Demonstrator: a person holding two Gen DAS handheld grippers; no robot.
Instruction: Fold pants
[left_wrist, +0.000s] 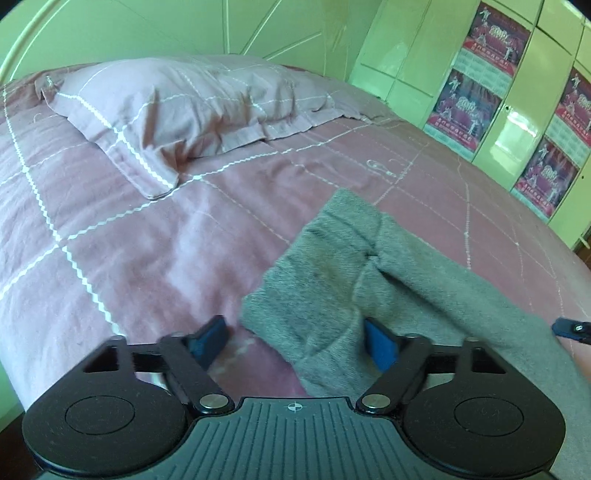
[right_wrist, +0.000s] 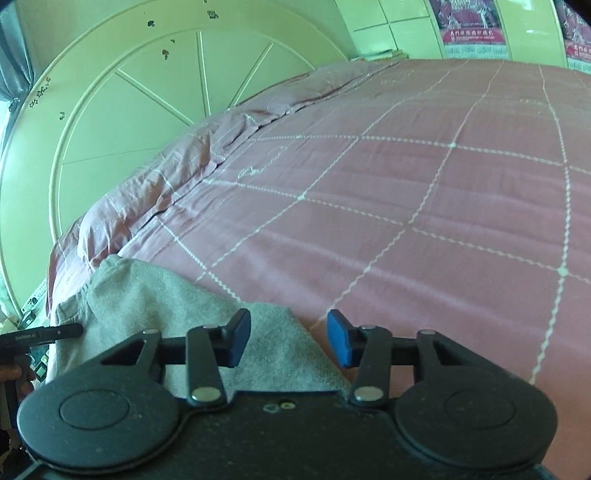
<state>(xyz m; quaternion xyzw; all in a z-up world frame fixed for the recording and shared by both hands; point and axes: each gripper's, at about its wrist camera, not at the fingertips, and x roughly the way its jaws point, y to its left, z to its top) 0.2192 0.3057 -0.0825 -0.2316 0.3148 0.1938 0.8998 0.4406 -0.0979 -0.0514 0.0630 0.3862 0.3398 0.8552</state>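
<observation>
Gray pants (left_wrist: 332, 280) lie on the pink checked bedspread (left_wrist: 129, 240), near its close edge. Left gripper (left_wrist: 295, 343) has its jaws spread wide – a corner of the pants sits between them, nothing clamped. Right gripper (right_wrist: 288, 341) is also parted, gripping nothing – its left pad over the pants (right_wrist: 155, 295), right pad over the bedspread (right_wrist: 424, 206). Pillow (left_wrist: 184, 110) lies well beyond, by the headboard (right_wrist: 122, 110).

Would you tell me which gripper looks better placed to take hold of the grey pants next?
Left, probably. The left gripper is open with a corner of the grey pants between its fingers; the right gripper is open too, with only a thin edge of cloth between its fingers.
</observation>
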